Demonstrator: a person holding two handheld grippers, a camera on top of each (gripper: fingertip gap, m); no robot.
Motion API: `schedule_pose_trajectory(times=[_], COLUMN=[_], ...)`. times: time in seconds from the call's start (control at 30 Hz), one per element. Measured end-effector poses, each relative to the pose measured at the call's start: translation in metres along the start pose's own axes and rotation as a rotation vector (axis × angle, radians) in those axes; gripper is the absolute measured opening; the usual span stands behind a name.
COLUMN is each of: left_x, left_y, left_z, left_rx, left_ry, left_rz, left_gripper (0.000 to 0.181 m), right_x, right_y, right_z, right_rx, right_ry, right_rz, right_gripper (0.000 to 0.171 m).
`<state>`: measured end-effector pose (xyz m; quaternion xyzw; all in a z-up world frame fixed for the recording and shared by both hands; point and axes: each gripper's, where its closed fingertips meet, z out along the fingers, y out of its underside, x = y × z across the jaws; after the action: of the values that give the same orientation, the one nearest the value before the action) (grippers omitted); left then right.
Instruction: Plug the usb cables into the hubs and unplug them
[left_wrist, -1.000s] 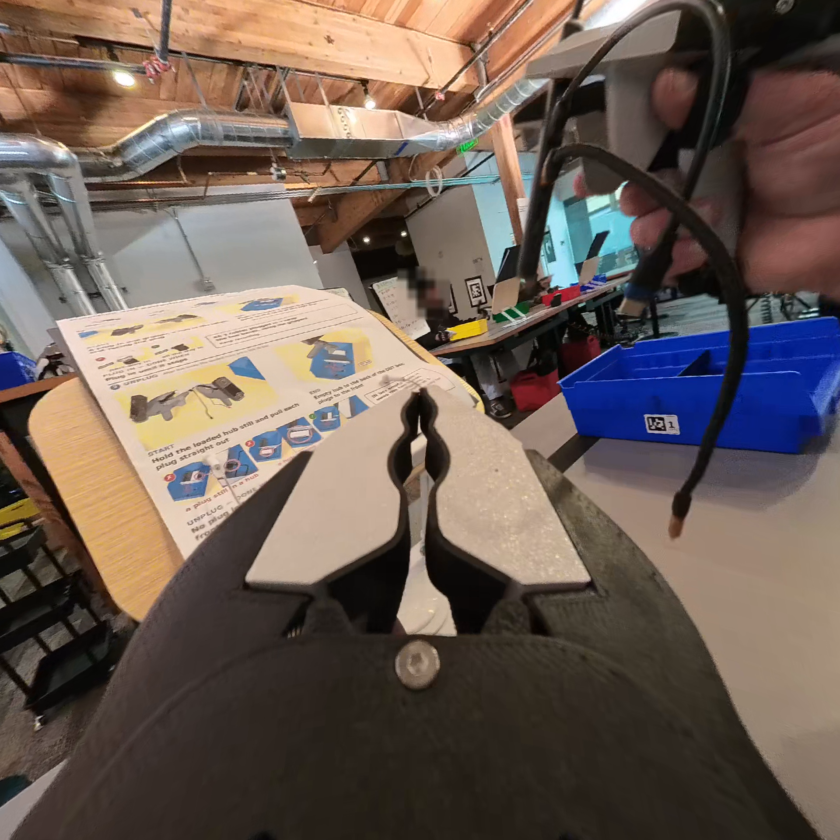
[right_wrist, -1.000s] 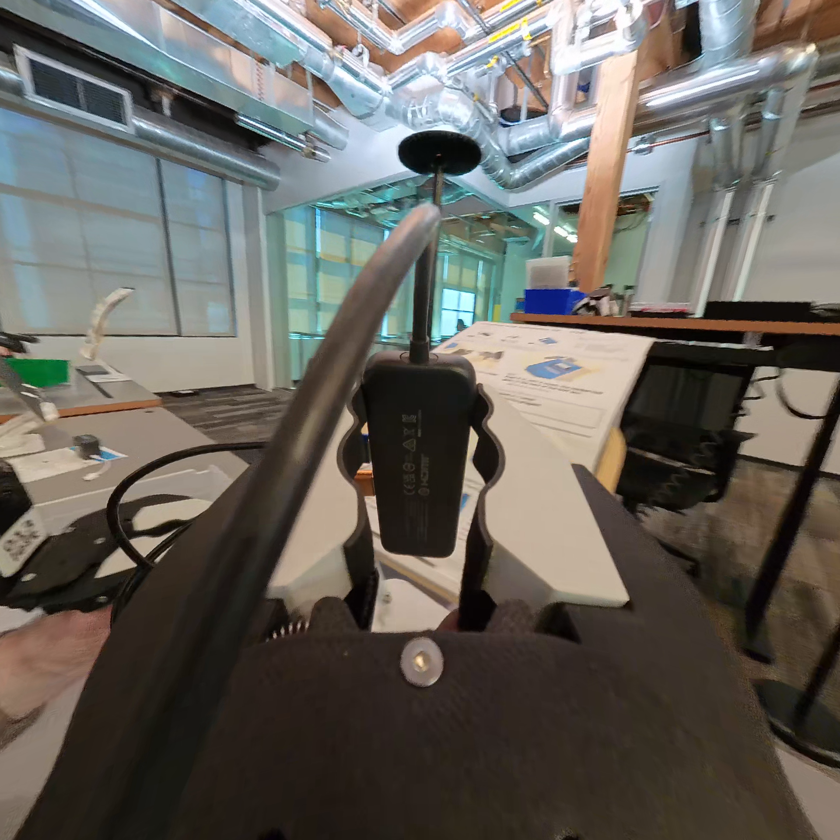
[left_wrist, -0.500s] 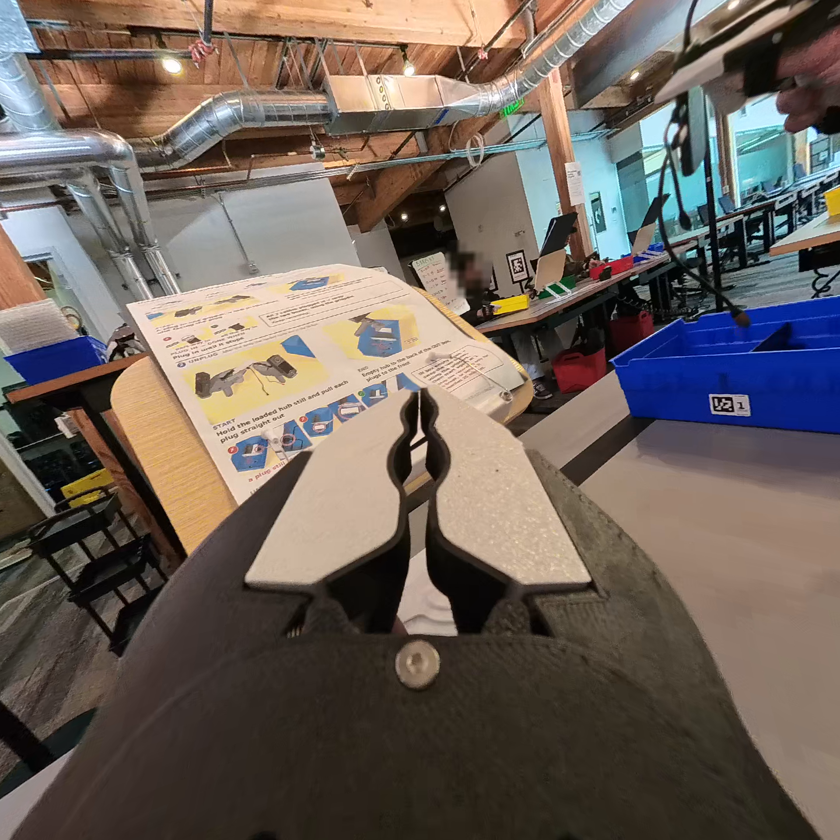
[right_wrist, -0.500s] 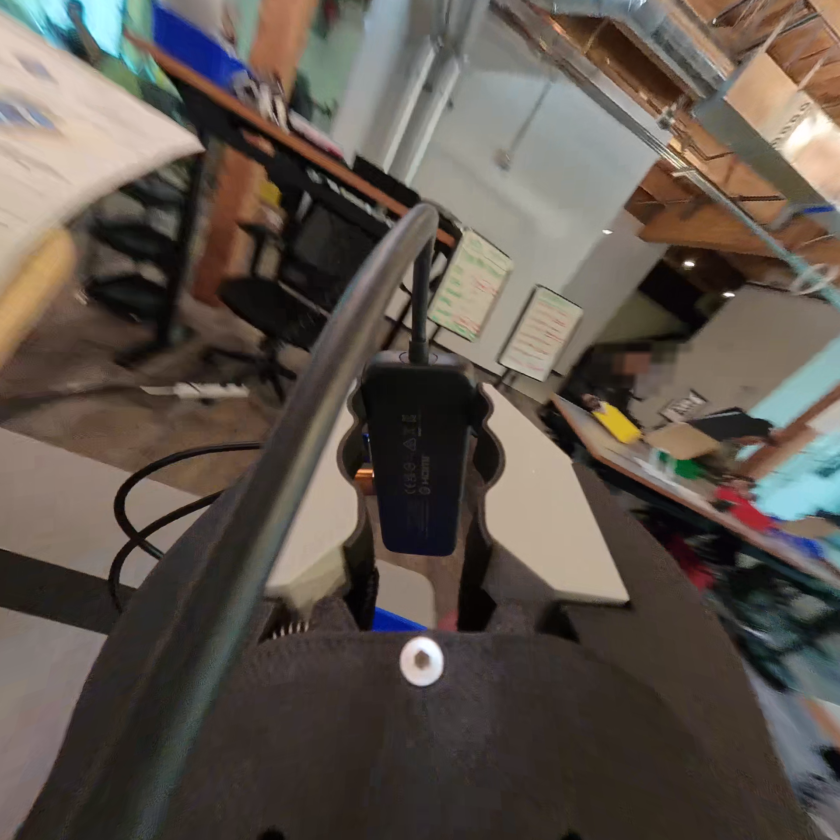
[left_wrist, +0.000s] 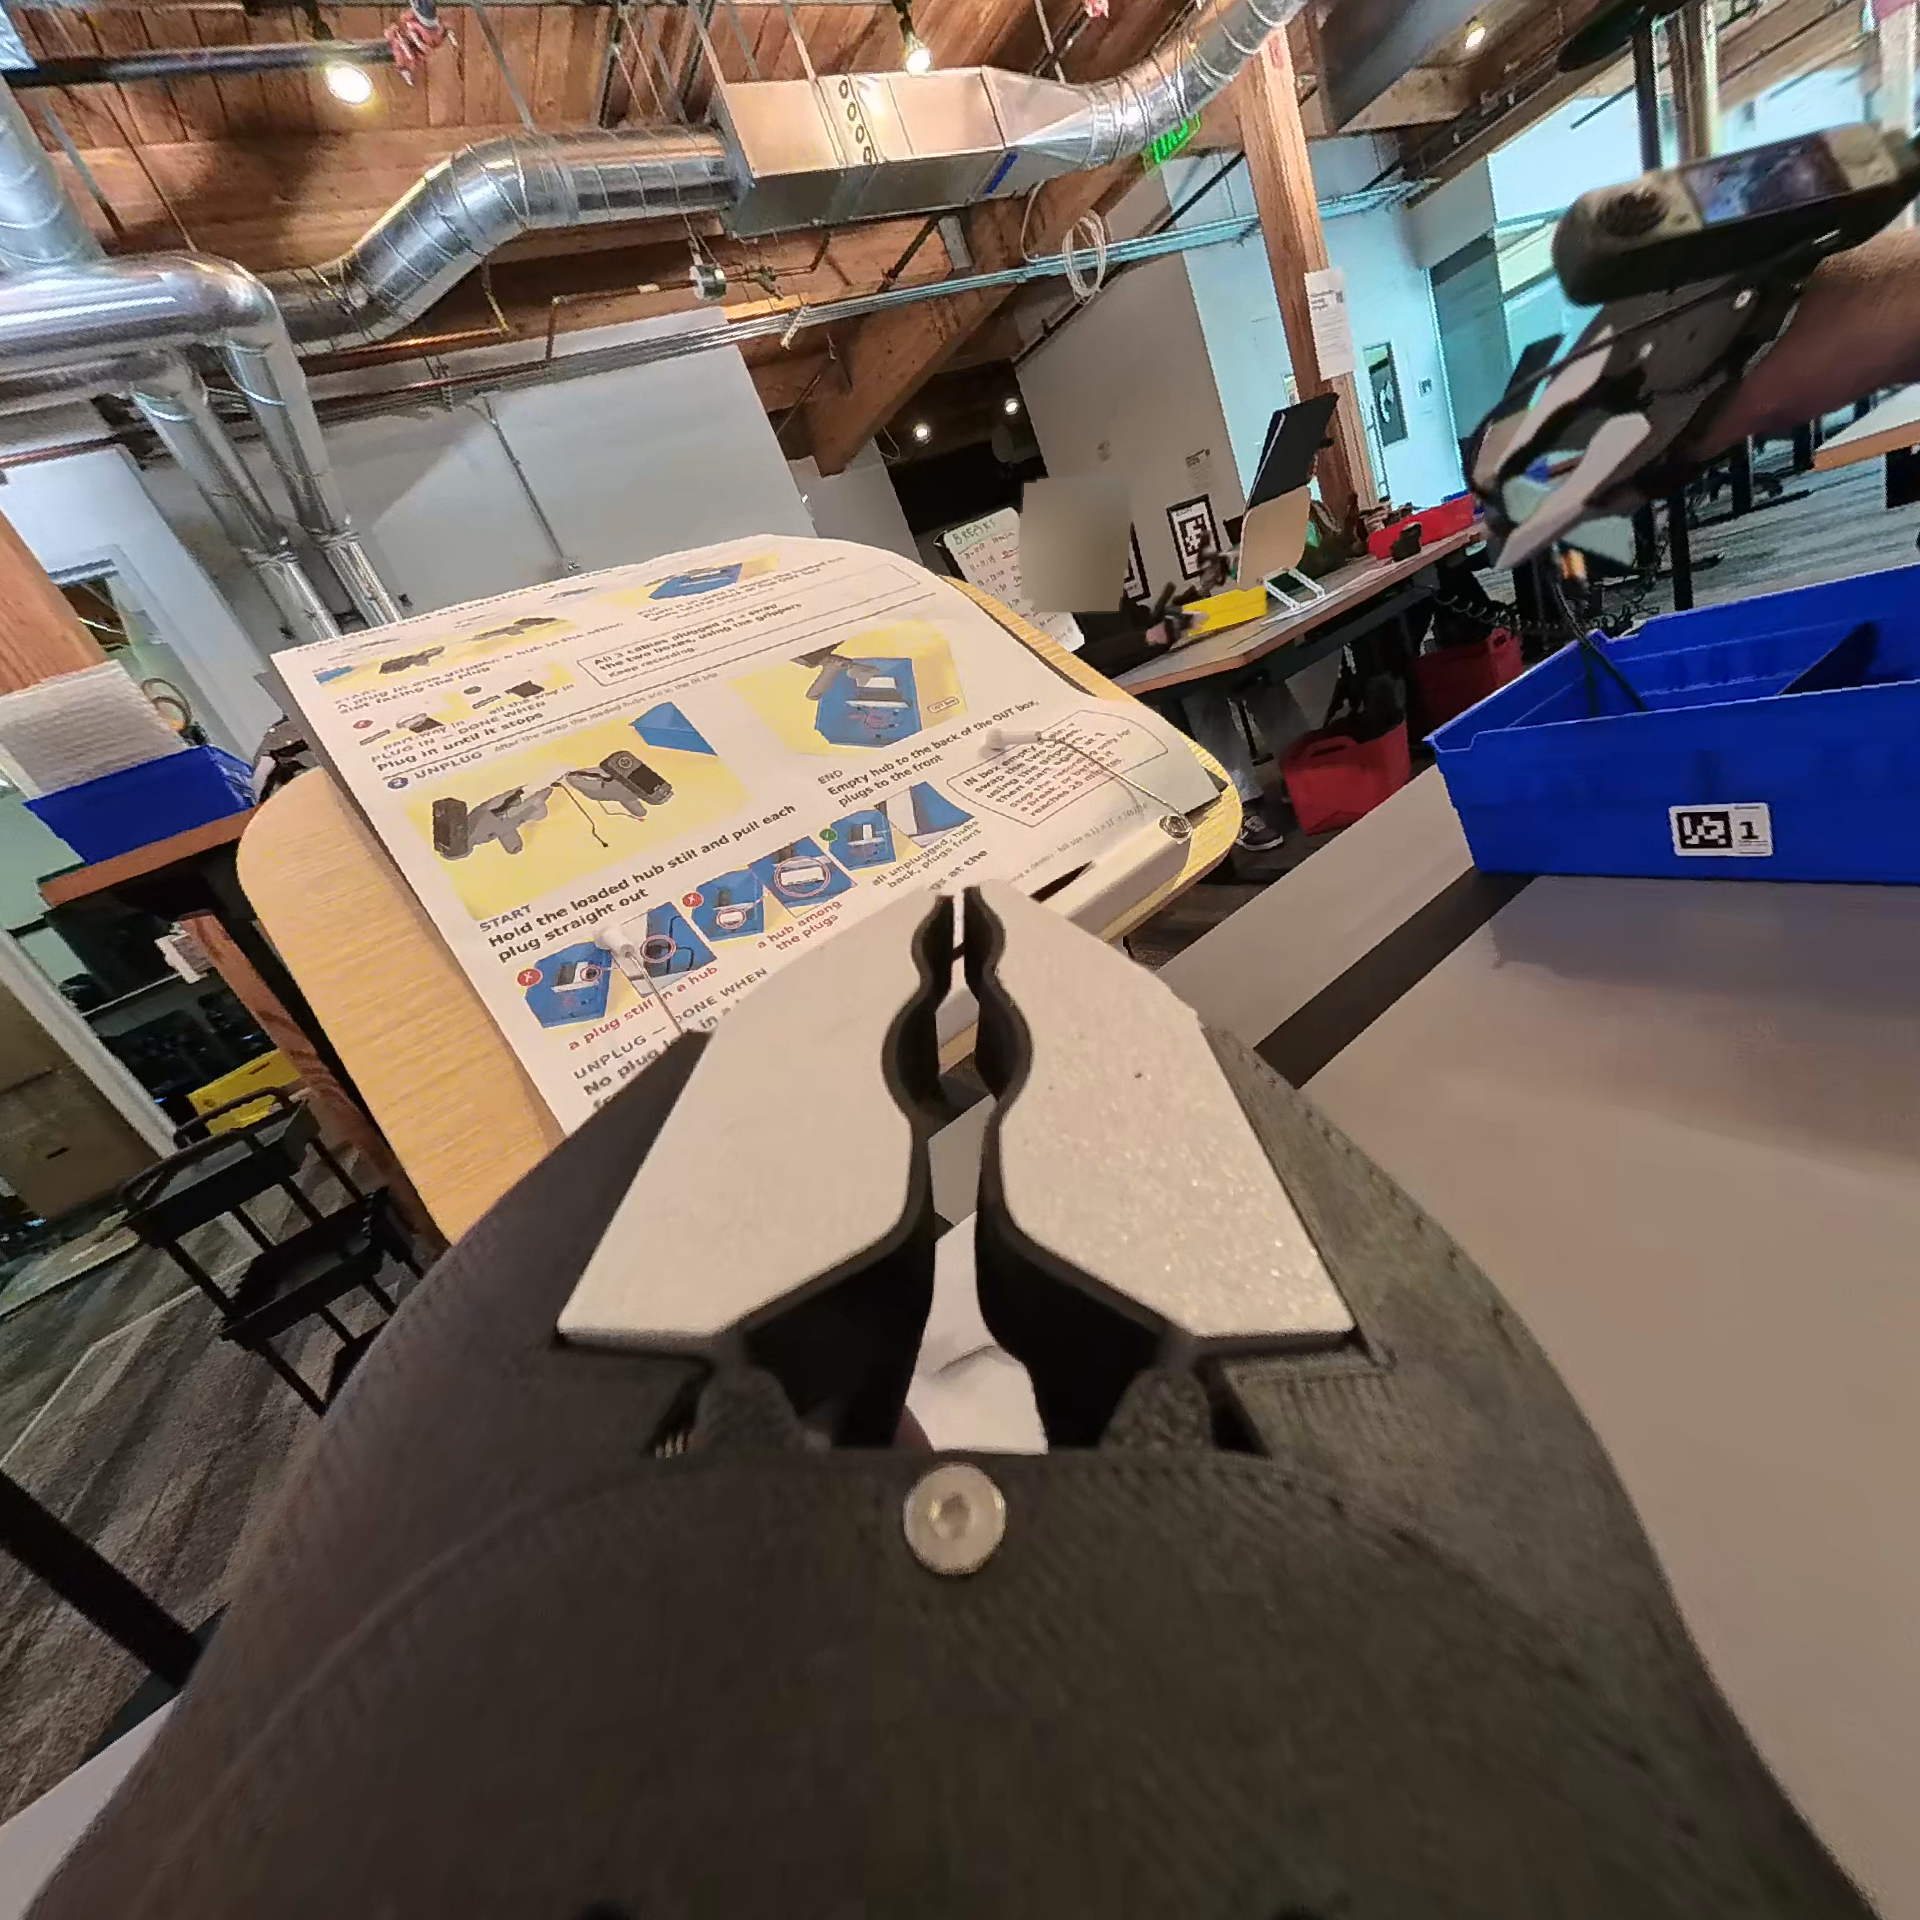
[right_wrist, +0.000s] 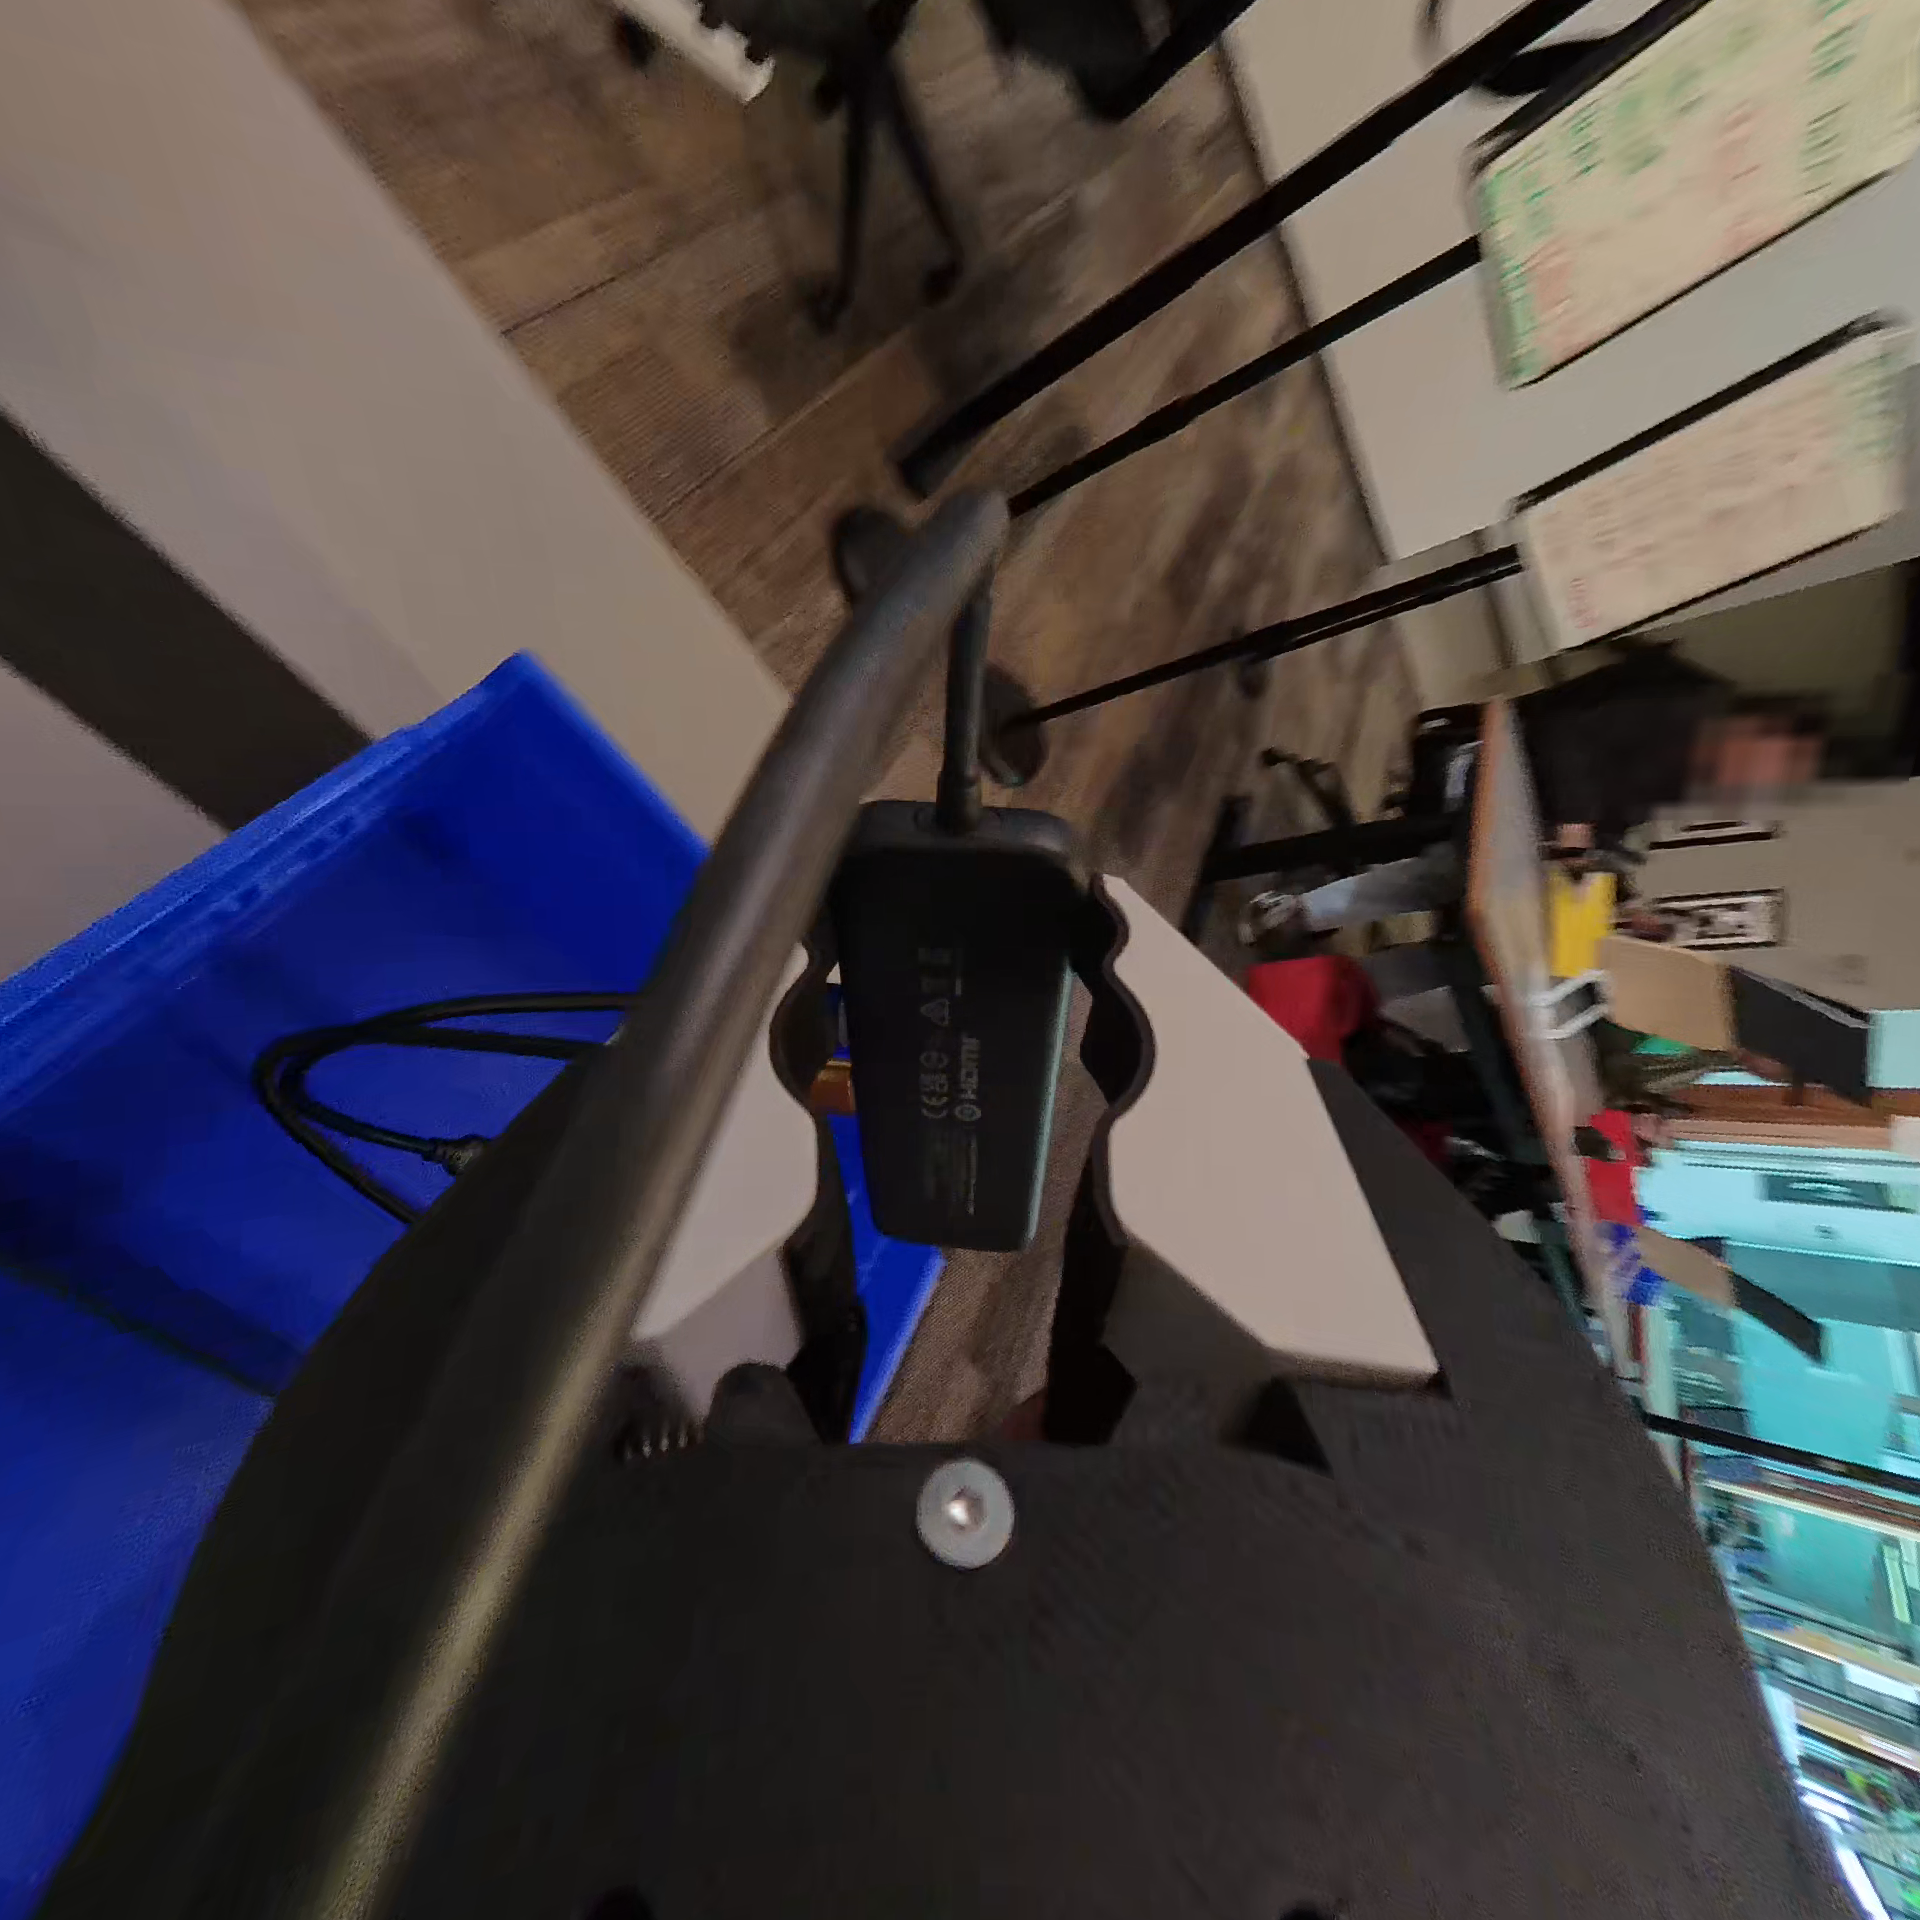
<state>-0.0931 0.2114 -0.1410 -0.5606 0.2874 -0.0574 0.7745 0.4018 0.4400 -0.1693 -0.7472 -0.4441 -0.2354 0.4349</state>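
Grey table (left_wrist: 1621, 1195) fills the near right of the left wrist view, a blue bin (left_wrist: 1683, 758) at its far right edge. Left of it a printed instruction sheet (left_wrist: 665, 790) leans on a wooden board (left_wrist: 343, 966). The left gripper (left_wrist: 958, 914) has its fingers together, holding nothing. The right gripper (right_wrist: 961, 1049), tilted above the bin, is clamped on a black hub (right_wrist: 956, 1029), whose cable (right_wrist: 727, 935) arcs back leftward.
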Motion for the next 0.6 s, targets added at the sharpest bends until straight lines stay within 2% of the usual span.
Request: schedule_pose_trajectory(times=[0.03, 0.23, 0.6], left_x=[0.0, 0.002, 0.009], left_y=[0.001, 0.005, 0.012], left_z=[0.0, 0.001, 0.004], left_rx=[-0.004, -0.015, -0.04], left_ry=[0.0, 0.007, 0.03], left_rz=[0.004, 0.011, 0.028], left_gripper=[0.001, 0.001, 0.001], right_x=[-0.009, -0.062, -0.134], right_y=[0.006, 0.043, 0.091], right_z=[0.007, 0.037, 0.053], right_rx=[-0.026, -0.148, -0.382], right_ry=[-0.044, -0.299, -0.604], right_rz=[0.006, 0.122, 0.049], right_gripper=[0.047, 0.045, 0.045])
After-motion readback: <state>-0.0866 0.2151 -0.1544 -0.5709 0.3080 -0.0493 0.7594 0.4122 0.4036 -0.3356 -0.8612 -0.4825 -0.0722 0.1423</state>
